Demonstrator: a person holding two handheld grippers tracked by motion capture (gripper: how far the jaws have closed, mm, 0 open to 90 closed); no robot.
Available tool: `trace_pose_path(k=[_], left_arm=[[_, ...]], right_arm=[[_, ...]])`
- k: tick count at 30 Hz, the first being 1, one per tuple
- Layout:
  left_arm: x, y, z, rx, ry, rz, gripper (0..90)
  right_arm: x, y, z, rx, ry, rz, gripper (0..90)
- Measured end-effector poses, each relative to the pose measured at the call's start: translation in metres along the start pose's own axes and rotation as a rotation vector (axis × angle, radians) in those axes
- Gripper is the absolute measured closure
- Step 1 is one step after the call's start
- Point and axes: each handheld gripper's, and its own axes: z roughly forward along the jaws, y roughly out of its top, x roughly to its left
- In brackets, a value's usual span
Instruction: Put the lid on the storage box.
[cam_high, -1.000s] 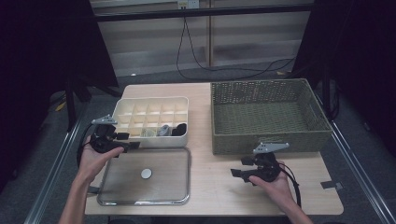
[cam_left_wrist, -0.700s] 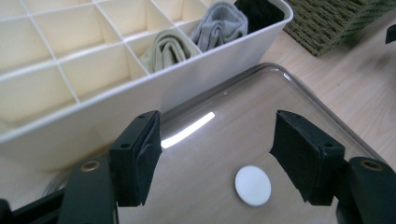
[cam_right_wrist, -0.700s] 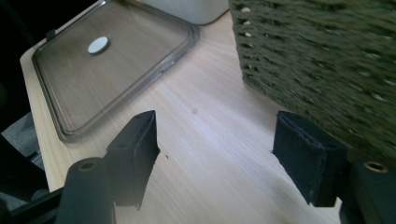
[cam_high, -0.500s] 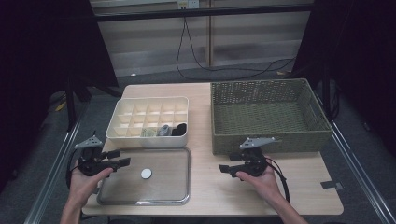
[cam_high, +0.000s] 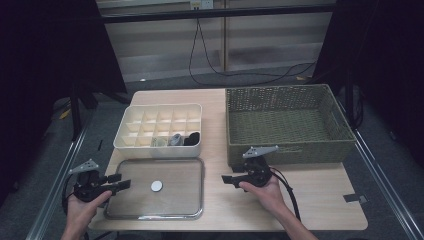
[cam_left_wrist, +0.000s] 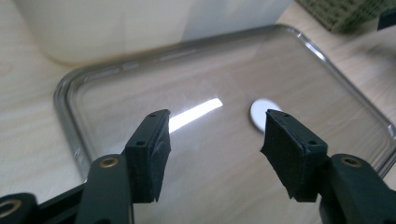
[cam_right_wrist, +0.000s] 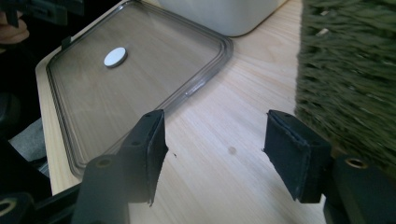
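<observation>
The clear lid (cam_high: 155, 188) lies flat on the wooden surface (cam_high: 310, 200), just in front of the cream compartment box (cam_high: 159, 129), a white disc (cam_high: 156, 186) at its middle. The left tongs (cam_high: 120, 181) hover at the lid's left edge — jaws apart and just now closing, nothing pinched between them. The right tongs (cam_high: 229, 179) sit to the lid's right, also parted, narrowing and empty, with bare wood beneath. The woven green basket (cam_high: 287, 122) stands close behind them.
</observation>
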Motion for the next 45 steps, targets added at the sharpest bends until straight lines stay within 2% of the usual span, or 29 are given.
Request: trace_pose_path(k=[1, 4, 7, 11, 18, 23, 26, 30, 34, 37, 39, 43, 45], left_arm=[[0.001, -0.002, -0.002, -0.006, -0.013, -0.008, 43.2], [0.003, -0.007, -0.006, 0.011, 0.034, -0.018, 44.1], [0.006, -0.012, -0.01, 0.024, 0.053, -0.02, 44.7], [0.011, -0.018, -0.016, 0.028, 0.083, -0.046, 44.9], [0.017, -0.025, -0.02, 0.07, 0.097, -0.05, 47.0], [0.021, -0.03, -0.018, 0.075, 0.104, -0.06, 49.3], [0.023, -0.032, -0.017, 0.077, 0.111, -0.06, 49.5], [0.023, -0.032, -0.013, 0.083, 0.104, -0.053, 51.2], [0.023, -0.032, -0.012, 0.085, 0.11, -0.042, 52.2], [0.024, -0.032, -0.011, 0.084, 0.121, -0.049, 52.5], [0.026, -0.033, -0.009, 0.113, 0.137, -0.042, 52.7], [0.026, -0.032, -0.008, 0.105, 0.142, -0.043, 56.1], [0.027, -0.032, -0.008, 0.104, 0.155, -0.045, 61.3]], right_arm=[[0.001, 0.001, 0.002, 0.003, 0.001, -0.001, 40.0], [0.002, 0.004, 0.009, 0.007, 0.008, -0.001, 43.0], [0.002, 0.006, 0.016, 0.015, 0.017, 0.007, 43.5], [0.005, 0.01, 0.026, 0.033, 0.018, 0.005, 43.8], [0.015, 0.018, 0.044, 0.066, 0.021, 0.002, 50.1], [0.018, 0.021, 0.057, 0.087, 0.011, 0.0, 53.3], [0.018, 0.021, 0.064, 0.106, -0.011, 0.012, 56.2], [0.016, 0.019, 0.07, 0.112, -0.014, 0.042, 58.1], [0.018, 0.018, 0.076, 0.125, -0.021, 0.037, 59.6], [0.018, 0.017, 0.08, 0.119, -0.023, 0.043, 61.1], [0.018, 0.018, 0.081, 0.116, -0.027, 0.053, 61.1], [0.02, 0.018, 0.083, 0.107, -0.037, 0.082, 64.4], [0.02, 0.017, 0.084, 0.101, -0.031, 0.106, 66.8]])
